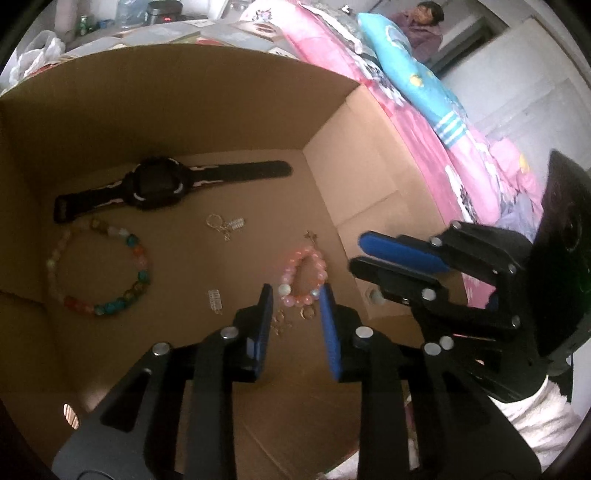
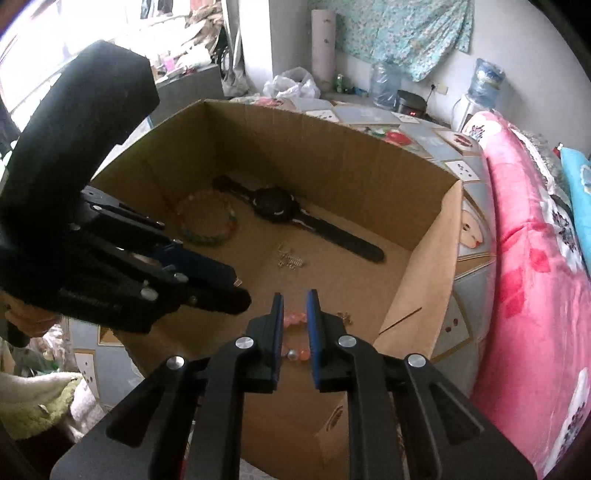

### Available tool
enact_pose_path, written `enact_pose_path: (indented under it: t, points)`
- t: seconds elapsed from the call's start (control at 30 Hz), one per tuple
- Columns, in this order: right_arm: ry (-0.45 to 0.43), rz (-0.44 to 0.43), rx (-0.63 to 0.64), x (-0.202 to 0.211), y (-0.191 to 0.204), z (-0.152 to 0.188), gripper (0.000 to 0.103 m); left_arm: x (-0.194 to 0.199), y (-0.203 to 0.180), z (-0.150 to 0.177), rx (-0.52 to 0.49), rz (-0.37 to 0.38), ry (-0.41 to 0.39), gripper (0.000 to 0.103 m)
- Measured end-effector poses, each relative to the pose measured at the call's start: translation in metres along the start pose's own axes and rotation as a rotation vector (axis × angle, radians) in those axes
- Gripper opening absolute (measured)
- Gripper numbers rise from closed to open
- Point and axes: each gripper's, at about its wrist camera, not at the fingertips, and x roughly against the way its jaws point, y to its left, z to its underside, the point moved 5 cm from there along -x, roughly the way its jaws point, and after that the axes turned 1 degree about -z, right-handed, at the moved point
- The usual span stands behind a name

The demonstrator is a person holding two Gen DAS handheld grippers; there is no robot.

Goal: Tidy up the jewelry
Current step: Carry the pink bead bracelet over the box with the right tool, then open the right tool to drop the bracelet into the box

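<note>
A cardboard box (image 1: 369, 155) holds the jewelry. A black watch (image 1: 159, 184) lies at the back, a multicoloured bead bracelet (image 1: 99, 269) at the left, a pink bead bracelet (image 1: 303, 277) at the right, with small silver pieces (image 1: 225, 223) and gold earrings (image 1: 280, 325) between. My left gripper (image 1: 295, 295) is open and empty, just above the pink bracelet and earrings. My right gripper (image 2: 295, 299) is open and empty over the pink bracelet (image 2: 293, 319); in the left wrist view it (image 1: 356, 251) hangs by the box's right wall. The watch (image 2: 277, 206) also shows in the right wrist view.
The box (image 2: 436, 251) stands on a patterned mat (image 2: 465, 280). A pink blanket (image 2: 524, 266) lies to the right, with a blue pillow (image 1: 413, 74) on it. A person (image 1: 424, 22) sits far back. Bottles and a plastic bag (image 2: 291, 83) stand behind the box.
</note>
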Motion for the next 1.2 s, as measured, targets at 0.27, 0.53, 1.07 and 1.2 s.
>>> enact_pose_path:
  t: [0.27,0.53,1.07,1.2]
  points:
    - [-0.194,-0.006,-0.130,0.055,-0.026,0.001,0.031,0.074,0.000,0.002,-0.022,-0.023,-0.265,0.046]
    - [-0.236,-0.107,-0.400,0.068,-0.070,0.034,0.050,0.184,0.042,0.048,0.065,-0.270,-0.632,0.085]
    - [-0.098,-0.200,-0.507,0.014,-0.060,0.055,0.052,0.081,0.083,0.073,0.316,-0.219,-0.348,0.085]
    - [-0.085,-0.154,-0.490,0.017,-0.061,0.055,0.052,0.090,0.082,0.083,0.317,-0.160,-0.340,0.085]
